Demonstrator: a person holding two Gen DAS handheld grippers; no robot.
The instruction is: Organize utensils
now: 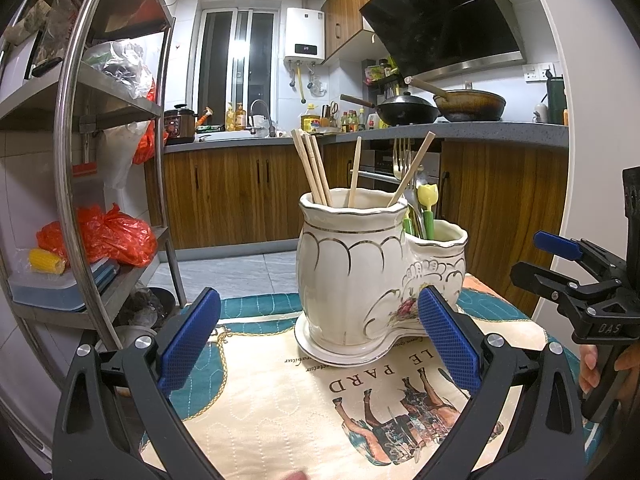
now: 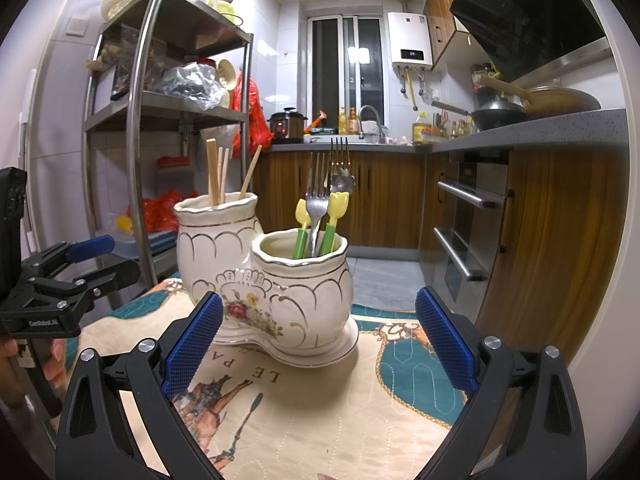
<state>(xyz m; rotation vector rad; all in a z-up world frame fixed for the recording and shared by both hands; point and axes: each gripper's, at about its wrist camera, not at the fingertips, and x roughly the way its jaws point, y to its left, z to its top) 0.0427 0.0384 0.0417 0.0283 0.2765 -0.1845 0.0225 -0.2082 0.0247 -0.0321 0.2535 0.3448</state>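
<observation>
Quilted cream-and-teal cloth printed with horses (image 1: 280, 412) covers the table on which the work is set. Nearest each camera, the left gripper (image 1: 320, 340) and the right gripper (image 2: 320, 344) are held wide open above this cloth, and nothing is gripped by either. Just beyond them stands the white, gold-trimmed ceramic two-pot utensil holder (image 1: 360, 280), seated on its own base near the table's far edge. It is seen between the blue pads of the left gripper, apart from them, while in the right wrist view it sits towards the left pad, again untouched. Pale wooden chopsticks (image 1: 310, 168) are stood in the taller pot; steel forks (image 2: 318, 204) and yellow-headed, green-handled spoons (image 2: 334, 216) are gathered in the lower one. No loose utensil is visible on the cloth, so the sorting is judged to be finished or nearly so. Any further move would call for a gripper to be lowered over a chosen handle and closed on it without the neighbouring pieces being knocked. Behind, wood-fronted kitchen cabinets (image 1: 240, 192) and a steel shelf rack (image 2: 140, 120) are seen.
</observation>
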